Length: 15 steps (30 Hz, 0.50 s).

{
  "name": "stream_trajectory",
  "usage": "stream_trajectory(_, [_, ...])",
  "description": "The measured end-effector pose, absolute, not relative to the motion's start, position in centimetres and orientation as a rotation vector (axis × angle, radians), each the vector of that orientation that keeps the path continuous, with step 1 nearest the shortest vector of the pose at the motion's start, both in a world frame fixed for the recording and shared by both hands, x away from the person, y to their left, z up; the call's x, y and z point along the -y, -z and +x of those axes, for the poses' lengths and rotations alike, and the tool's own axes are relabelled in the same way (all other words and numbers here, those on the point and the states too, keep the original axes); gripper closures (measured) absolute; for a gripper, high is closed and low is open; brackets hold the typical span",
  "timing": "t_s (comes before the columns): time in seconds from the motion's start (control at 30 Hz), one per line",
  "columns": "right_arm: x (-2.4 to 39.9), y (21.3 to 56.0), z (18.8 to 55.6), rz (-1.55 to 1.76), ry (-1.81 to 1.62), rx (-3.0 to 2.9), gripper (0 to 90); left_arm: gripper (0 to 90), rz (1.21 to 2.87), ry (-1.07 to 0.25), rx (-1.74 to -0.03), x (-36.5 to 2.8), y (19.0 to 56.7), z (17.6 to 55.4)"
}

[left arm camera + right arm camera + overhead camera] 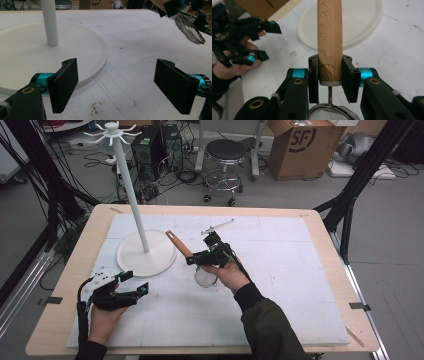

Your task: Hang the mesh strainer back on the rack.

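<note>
Right gripper (330,77) clamps wooden handle (329,37) of small mesh strainer (205,276), held above white mat (280,285) near stand base (146,254). Left gripper (120,85) spread wide, holding nothing.

Wooden-handled mesh strainer (192,260) aloft, handle clamped between right tongs (330,75).

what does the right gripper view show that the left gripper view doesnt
Right gripper view alone: the wooden handle clamped between the right gripper jaws, printed lettering on it, the mesh bowl below, and the left gripper in a hand. Left gripper view alone: the white pole rising from its base, and the left gripper's own jaws wide apart. Both: the round white base and the white mat.
</note>
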State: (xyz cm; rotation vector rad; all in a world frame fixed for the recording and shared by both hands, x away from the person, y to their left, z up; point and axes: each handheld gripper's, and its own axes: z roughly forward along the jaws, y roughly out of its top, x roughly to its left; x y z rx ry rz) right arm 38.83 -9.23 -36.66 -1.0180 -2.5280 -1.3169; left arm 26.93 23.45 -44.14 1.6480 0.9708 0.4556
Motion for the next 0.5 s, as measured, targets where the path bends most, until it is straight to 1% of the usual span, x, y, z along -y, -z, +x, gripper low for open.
stream_trajectory(0.5, [9.2, 34.5, 39.1, -0.993, 1.618, 2.333, 70.6, 20.2, 1.642, -0.455, -0.969, -23.5, 44.1, 26.9])
